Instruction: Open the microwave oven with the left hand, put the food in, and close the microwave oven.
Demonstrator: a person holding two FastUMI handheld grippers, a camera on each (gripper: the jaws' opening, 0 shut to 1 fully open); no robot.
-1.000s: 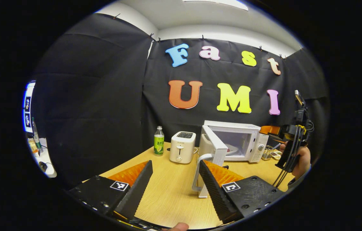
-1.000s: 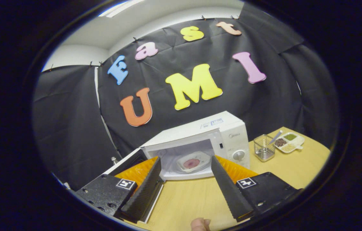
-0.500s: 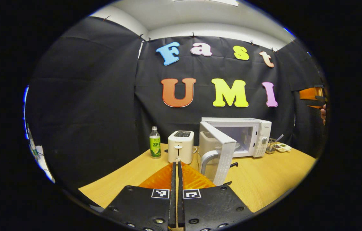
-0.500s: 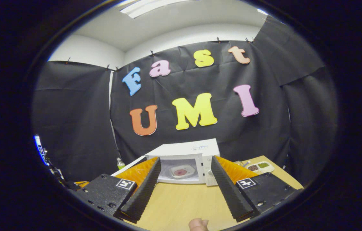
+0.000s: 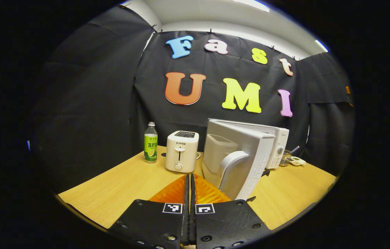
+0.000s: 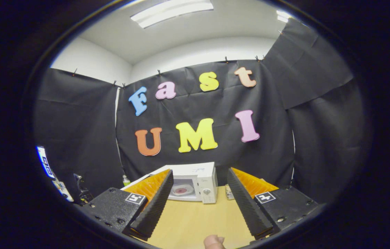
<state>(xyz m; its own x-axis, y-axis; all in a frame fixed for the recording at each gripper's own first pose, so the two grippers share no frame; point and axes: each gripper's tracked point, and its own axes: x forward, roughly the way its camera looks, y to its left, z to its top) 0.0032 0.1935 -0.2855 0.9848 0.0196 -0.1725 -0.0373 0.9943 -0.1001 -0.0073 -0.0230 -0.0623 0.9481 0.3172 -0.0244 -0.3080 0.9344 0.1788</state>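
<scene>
Fingers of the left tool (image 5: 188,193) lie pressed together with nothing between them, low over the near edge of the bench (image 5: 119,186). Just past their tips and a little to the right stands the microwave door (image 5: 240,159), swung partly out, its curved handle (image 5: 231,166) facing the tool but apart from it. Behind the door sits the microwave oven (image 5: 279,145) near the far edge, with a toaster (image 5: 182,151) and a green bottle (image 5: 150,148) to its left.

In the right gripper view, the right tool (image 6: 198,204) is spread wide and holds nothing; a fingertip (image 6: 214,241) shows at the bottom. Well beyond it, between the spread fingers, the oven's cavity stands open with the food (image 6: 182,190) on a plate inside.
</scene>
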